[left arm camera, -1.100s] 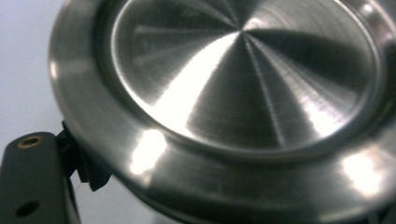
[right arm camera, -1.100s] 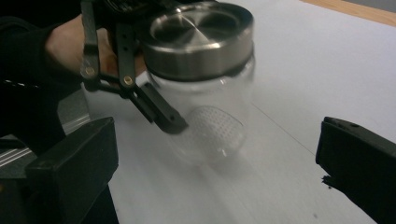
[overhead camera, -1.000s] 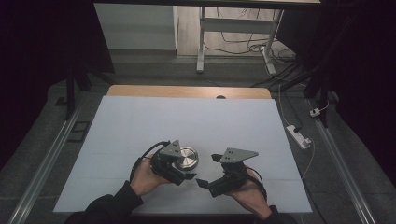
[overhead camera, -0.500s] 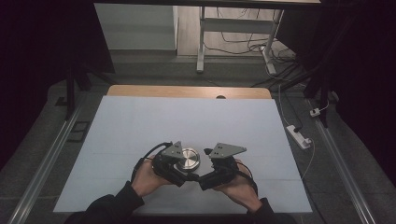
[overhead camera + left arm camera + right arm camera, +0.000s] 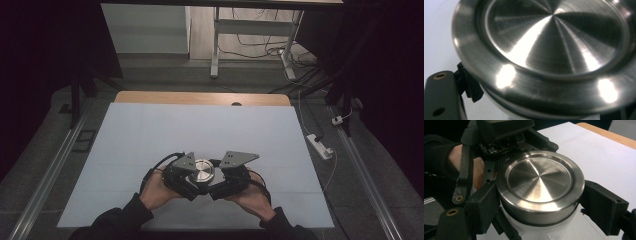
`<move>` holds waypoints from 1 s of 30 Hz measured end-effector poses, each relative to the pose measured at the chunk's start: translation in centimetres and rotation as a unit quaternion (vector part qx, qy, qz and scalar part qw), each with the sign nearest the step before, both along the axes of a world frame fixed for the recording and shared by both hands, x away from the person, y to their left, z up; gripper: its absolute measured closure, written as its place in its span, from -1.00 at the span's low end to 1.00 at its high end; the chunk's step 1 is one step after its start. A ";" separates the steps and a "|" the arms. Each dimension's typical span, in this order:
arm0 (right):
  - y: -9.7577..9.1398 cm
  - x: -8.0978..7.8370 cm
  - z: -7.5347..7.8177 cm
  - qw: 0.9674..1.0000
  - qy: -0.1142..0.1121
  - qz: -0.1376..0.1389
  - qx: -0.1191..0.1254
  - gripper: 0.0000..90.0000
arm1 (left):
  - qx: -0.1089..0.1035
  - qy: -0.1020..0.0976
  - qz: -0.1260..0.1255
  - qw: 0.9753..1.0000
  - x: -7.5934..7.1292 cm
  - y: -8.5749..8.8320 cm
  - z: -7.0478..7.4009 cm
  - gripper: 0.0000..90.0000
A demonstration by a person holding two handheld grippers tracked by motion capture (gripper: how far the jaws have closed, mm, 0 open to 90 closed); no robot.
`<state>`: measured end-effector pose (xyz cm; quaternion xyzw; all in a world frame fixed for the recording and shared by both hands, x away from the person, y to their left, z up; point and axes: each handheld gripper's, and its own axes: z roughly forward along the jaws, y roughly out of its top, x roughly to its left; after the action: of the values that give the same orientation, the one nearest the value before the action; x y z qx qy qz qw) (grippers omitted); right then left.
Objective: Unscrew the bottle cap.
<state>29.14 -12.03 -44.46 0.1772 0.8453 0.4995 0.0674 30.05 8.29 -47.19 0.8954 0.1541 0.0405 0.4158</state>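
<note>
Right gripper (image 5: 540,202): both black jaws pressed on the rim of a round steel lid (image 5: 540,187), one pad at 9 o'clock, the other at 3 o'clock; jaws have just been closing and now pinch the lid between them. Lid sits on a pale, translucent jar (image 5: 531,230), visible just below the lid's lower edge. Left gripper (image 5: 192,186): clamped on the jar under the lid, jaws narrow; in the left gripper view one black pad (image 5: 471,86) shows tucked below the lid's overhang at 8 o'clock, and the lid (image 5: 549,55) looms close overhead. In the high view the two grippers meet at the lid (image 5: 201,171), left gripper at its 8 o'clock, right gripper (image 5: 216,187) at its 4 o'clock, a hand (image 5: 159,187) behind each; grey three-cornered plates flank the lid at 10 and 2 o'clock. Jar stands near the front edge of the table (image 5: 150,130), about mid-width. Lid: brushed metal, concentric turning marks, shallow dished centre inside a raised rounded rim, bright glare spots. Jaw pads: matt black, blocky, rubbery-looking. Table cover: smooth pale sheet, wood edge (image 5: 200,97) bare at 12 o'clock. Nothing else on the sheet around the jar. Off the table at 3 o'clock, a white power strip (image 5: 320,146) with cable on grey floor; at 12 o'clock, a white stand leg (image 5: 215,45) and loose cables. Dark sleeves at 6 o'clock.
</note>
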 end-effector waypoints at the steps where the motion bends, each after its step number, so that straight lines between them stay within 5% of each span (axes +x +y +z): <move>1: 0.0 0.0 0.0 1.000 0.000 0.003 0.001 -0.62 | -0.001 0.001 -0.002 1.000 0.0 0.0 0.0 -0.66; 14: -0.5 0.1 0.4 0.997 -0.016 0.070 0.011 -0.60 | -0.011 0.010 -0.058 0.998 -0.2 0.1 0.3 -0.66; 23: 0.5 -0.2 0.1 1.000 -0.023 0.018 -0.004 -0.62 | 0.012 0.001 -0.023 1.000 -0.2 -0.4 0.0 -0.66; 30: 0.4 -0.4 0.3 0.998 -0.029 0.048 -0.003 -0.61 | 0.006 0.006 -0.066 0.998 -0.3 -0.3 0.2 -0.66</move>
<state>28.72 -11.62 -44.19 0.1214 0.8518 0.5050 0.0684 29.76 7.96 -47.03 0.9063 0.0968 0.0085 0.4114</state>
